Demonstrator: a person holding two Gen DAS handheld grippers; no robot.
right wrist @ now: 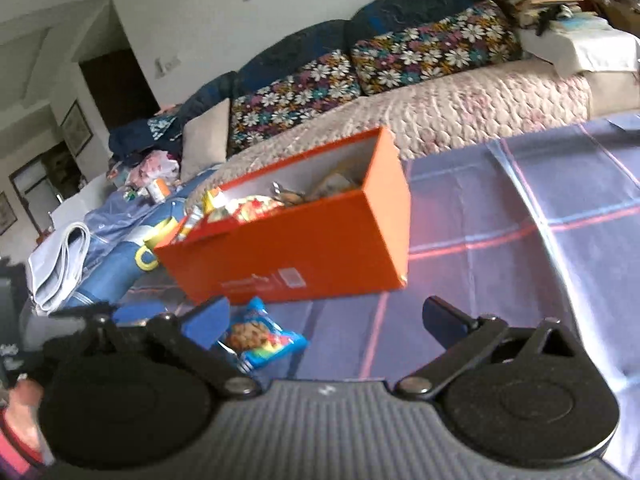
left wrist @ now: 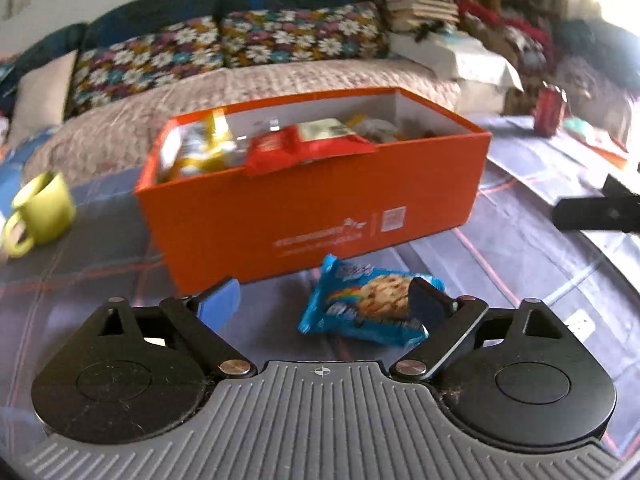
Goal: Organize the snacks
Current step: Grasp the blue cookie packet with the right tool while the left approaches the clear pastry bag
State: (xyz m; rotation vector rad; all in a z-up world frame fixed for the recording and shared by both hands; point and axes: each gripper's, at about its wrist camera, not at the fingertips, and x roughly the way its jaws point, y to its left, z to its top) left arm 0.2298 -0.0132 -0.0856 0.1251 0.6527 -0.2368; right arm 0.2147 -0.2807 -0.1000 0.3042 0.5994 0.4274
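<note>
Left wrist view: cookie packet [left wrist: 372, 304] lies between the spread, non-gripping left hand-held gripper [left wrist: 324, 304] fingers.

The orange box [left wrist: 312, 196] hides the bottoms of the snack packs inside it. Its white writing is too blurry to read. The orange box also hides part of the yellow-green mug [right wrist: 154, 240].

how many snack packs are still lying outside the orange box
1: a blue cookie pack lies on the tablecloth just in front of the orange box. Others are inside the box; some could be hidden behind it.
</note>
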